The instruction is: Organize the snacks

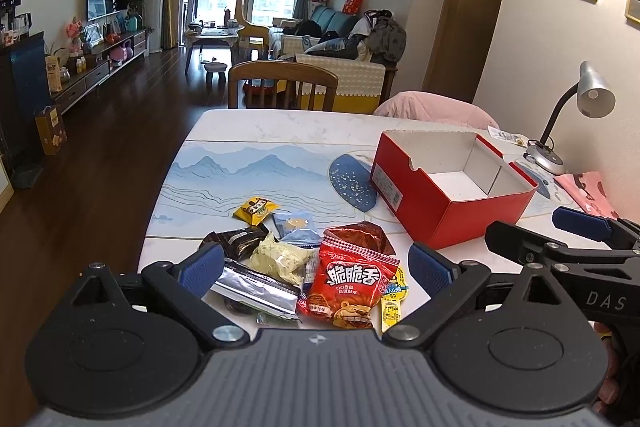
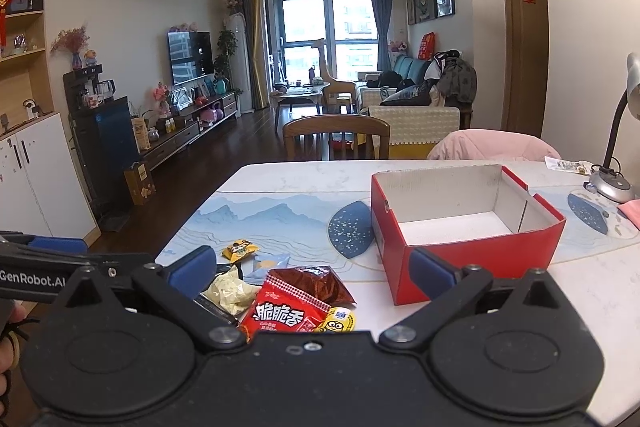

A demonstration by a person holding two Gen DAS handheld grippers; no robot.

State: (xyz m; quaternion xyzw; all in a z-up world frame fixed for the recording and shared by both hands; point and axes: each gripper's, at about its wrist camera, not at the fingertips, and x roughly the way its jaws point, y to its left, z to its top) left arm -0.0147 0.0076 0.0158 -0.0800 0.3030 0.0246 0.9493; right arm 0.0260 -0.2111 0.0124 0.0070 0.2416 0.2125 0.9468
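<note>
Both grippers hang above the near edge of a white marble-look table (image 1: 280,123), and both are spread wide with nothing between the pads. The left gripper (image 1: 316,263) has its blue fingertips (image 1: 202,267) on either side of a small pile of snacks. The right gripper (image 2: 312,269) stands just to the right of it, and in the left wrist view it shows as a black frame at the right border, also with its fingers apart.

The pile lies at the near part of the table, on the edge of a table mat (image 1: 248,171) printed with blue mountains. In front is a red snack bag (image 1: 352,283) with white Chinese letters, and behind it, touching, is a dark red-brown bag (image 1: 362,233). Under the right side of the red bag is a yellow packet with a cartoon face (image 2: 338,321). To the left lie a pale yellow wrapped snack (image 1: 280,259), a silver foil packet (image 1: 256,289) and a dark brown packet (image 1: 236,241). A little farther away are a light blue packet (image 1: 294,223) and a small yellow packet (image 1: 256,209), which lies apart from the others.

To the right of the pile, near it but not touching, stands an open red cardboard box (image 1: 448,203) with a white inside; I see nothing in it. Behind the box, at the far right, is a grey desk lamp (image 1: 588,95).
</note>
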